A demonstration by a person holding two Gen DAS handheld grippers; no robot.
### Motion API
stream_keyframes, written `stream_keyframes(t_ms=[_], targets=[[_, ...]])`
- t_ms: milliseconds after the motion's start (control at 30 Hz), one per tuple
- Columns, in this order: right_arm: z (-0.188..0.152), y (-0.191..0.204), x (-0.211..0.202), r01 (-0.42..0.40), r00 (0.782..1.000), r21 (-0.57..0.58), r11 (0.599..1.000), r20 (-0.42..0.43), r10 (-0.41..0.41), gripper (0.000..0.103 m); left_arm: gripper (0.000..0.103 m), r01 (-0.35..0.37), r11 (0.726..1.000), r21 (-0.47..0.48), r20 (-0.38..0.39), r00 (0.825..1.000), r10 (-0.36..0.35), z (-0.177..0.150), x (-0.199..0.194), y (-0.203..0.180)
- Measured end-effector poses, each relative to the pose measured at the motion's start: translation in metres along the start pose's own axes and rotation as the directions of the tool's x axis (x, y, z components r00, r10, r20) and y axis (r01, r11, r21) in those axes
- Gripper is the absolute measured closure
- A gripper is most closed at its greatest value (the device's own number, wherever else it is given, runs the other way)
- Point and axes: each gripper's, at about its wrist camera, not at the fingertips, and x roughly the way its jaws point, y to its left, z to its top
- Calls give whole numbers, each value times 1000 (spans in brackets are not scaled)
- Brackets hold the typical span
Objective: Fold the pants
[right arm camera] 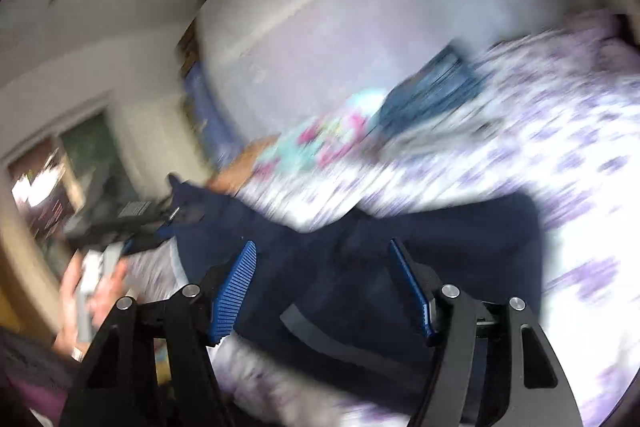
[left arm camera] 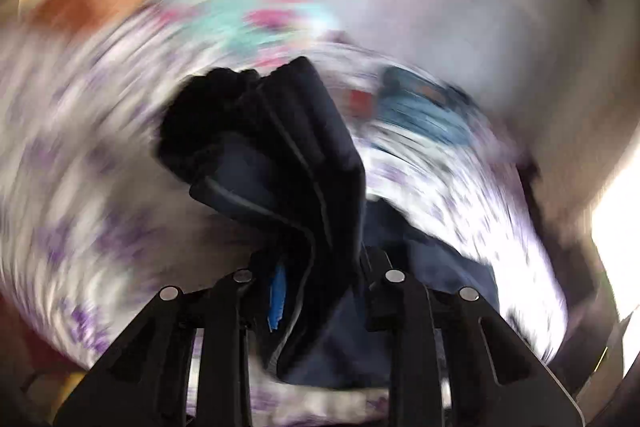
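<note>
Dark navy pants [left arm camera: 280, 155] with a thin grey side stripe are bunched between the fingers of my left gripper [left arm camera: 320, 267], which is shut on them and holds the bundle up. In the right wrist view the pants [right arm camera: 440, 239] stretch across the bed from lower right to the left gripper [right arm camera: 132, 223] at the left. My right gripper [right arm camera: 324, 255] is open just above the fabric, its blue ribbed pads [right arm camera: 234, 291] wide apart and empty. Both views are motion-blurred.
The bed has a white sheet with purple flowers [right arm camera: 540, 147]. A folded blue garment [right arm camera: 432, 91] and a teal and pink garment [right arm camera: 328, 139] lie near the far wall. An orange item [left arm camera: 92, 3] lies at the far left. The person's hand [right arm camera: 96, 291] shows at left.
</note>
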Motion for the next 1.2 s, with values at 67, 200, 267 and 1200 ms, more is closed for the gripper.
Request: stream_keyframes(t_ms=[67, 200, 267, 1200], targets=[[20, -25, -31, 57, 995, 52, 997, 76, -61, 35, 77, 28, 980, 196, -19, 1000, -25, -8, 5, -67], [34, -65, -68, 205, 973, 116, 972, 83, -215, 27, 51, 172, 854, 492, -200, 976, -81, -65, 53, -177], [27, -84, -71, 228, 971, 161, 960, 31, -236, 20, 20, 214, 781, 586, -329, 944, -11, -107, 103, -206], [61, -20, 42, -112, 895, 45, 993, -430, 121, 80, 5, 145, 978, 150, -296, 950, -95, -65, 65, -44]])
